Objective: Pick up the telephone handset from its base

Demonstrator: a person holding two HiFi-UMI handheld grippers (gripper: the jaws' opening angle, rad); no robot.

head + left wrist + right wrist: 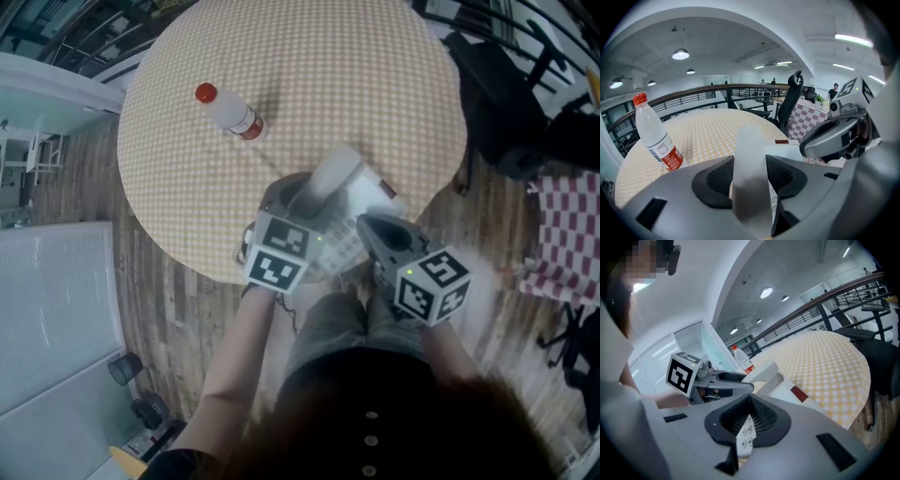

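Desk: round desk (309,75) under a yellow-and-white checked cloth; it fills the upper middle of the head view.
Phone base: we see a white plastic telephone base (367,190) with a grey keypad at the desk's near edge, lower centre of the head view.
Handset: white plastic telephone handset (747,140), angled up over the left part of the base. We cannot tell if it is clear of the cradle.
Left gripper: left gripper (750,180) is clenched on the handset, with a dark pad pressed to each side of it.
Right gripper: right gripper (747,416) has its jaws drawn together and we see nothing clamped. It sits over the base, and a strip of keypad shows through the slit below the tips.
Bottle: clear plastic water bottle (230,112) with a red cap and red label, upright in the upper left of the head view, well apart from the base.
Grippers relative: both are just beside each other at the base, left one at centre and right one lower right in the head view.
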